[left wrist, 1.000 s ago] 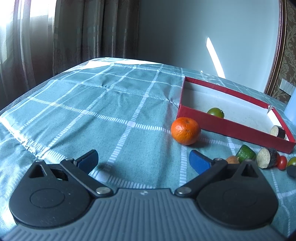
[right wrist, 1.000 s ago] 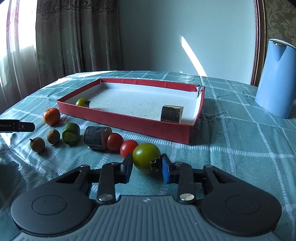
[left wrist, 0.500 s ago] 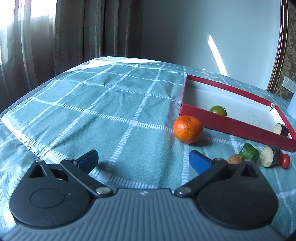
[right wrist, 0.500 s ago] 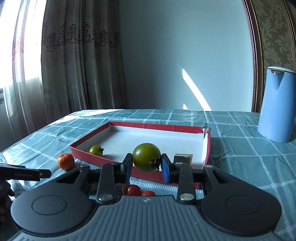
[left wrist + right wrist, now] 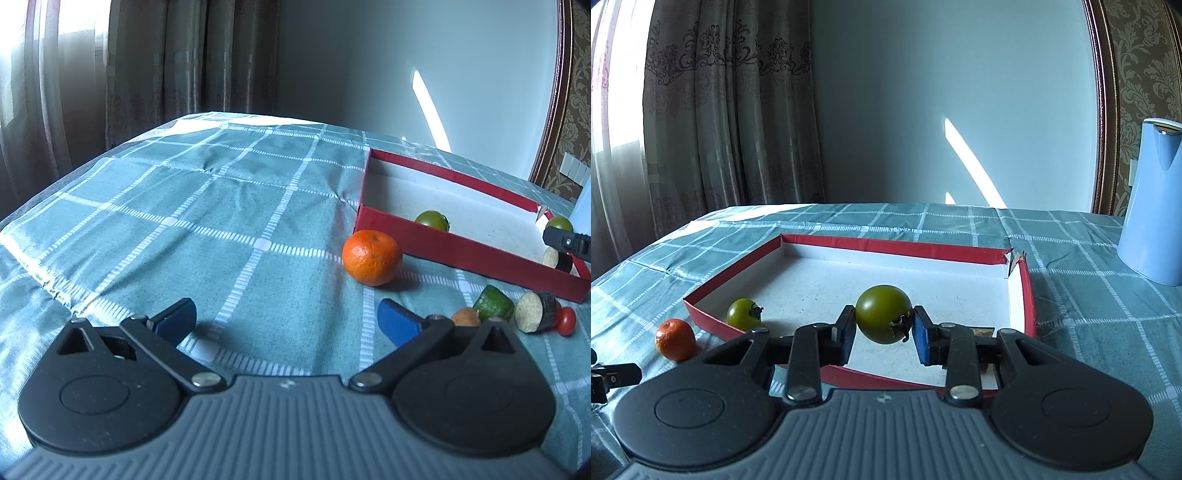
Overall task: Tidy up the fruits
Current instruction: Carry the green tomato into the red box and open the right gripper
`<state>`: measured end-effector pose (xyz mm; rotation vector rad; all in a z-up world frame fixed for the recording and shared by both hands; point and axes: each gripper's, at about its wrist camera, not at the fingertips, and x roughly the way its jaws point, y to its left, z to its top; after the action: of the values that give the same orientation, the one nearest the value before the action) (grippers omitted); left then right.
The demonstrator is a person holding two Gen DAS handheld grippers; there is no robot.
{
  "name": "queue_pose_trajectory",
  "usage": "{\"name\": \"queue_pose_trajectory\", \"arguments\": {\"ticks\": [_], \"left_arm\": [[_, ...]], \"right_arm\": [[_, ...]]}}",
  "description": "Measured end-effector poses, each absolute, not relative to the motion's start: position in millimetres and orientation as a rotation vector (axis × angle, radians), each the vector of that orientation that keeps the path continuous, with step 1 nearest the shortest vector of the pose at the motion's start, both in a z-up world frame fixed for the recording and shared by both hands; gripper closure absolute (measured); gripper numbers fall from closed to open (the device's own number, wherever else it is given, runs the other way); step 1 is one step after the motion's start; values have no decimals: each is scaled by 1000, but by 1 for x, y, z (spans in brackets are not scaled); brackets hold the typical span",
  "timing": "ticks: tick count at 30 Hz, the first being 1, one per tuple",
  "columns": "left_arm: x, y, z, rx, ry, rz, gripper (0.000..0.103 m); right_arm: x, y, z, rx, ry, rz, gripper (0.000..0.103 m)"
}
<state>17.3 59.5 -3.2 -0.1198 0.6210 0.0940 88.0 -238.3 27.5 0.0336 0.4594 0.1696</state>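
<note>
My right gripper [image 5: 882,325] is shut on a green tomato [image 5: 884,313] and holds it above the white floor of the red box [image 5: 886,246]. A second green tomato [image 5: 743,314] lies in the box's near left corner. A brown cut piece [image 5: 983,331] in the box shows only partly behind the right finger. Outside the box lies an orange mandarin [image 5: 371,257]. My left gripper [image 5: 286,319] hovers open over the cloth with nothing between its blue pads, the mandarin just ahead to its right. In the left wrist view the right gripper's tip and its tomato [image 5: 559,223] show at the far right.
Near the box's front wall lie a green cut fruit [image 5: 493,304], a small brown fruit [image 5: 465,317], a dark-skinned cut piece [image 5: 535,311] and a red cherry tomato [image 5: 567,320]. A blue kettle [image 5: 1154,205] stands at the right. The checked cloth [image 5: 221,221] drops off at the left.
My right gripper has lifted the green tomato from the row on the cloth and carried it forward over the box. The left gripper has stayed put.
</note>
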Motion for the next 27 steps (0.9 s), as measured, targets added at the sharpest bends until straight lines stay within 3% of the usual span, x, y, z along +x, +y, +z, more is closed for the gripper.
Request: {"name": "queue_pose_trajectory", "arguments": {"ticks": [19,21,23,27], "left_arm": [[20,58,-5,-114,628,93,0],[20,58,-5,-114,630,96,0],[20,58,-5,-114,631,97,0],[20,58,-5,-114,634,99,0]], "right_arm": [[106,-239,16,28,517,163,71],[108,-241,15,36,528,158,66],[105,-242,16,42,513,149,54],[97,-245,21,51,474,144,50]]}}
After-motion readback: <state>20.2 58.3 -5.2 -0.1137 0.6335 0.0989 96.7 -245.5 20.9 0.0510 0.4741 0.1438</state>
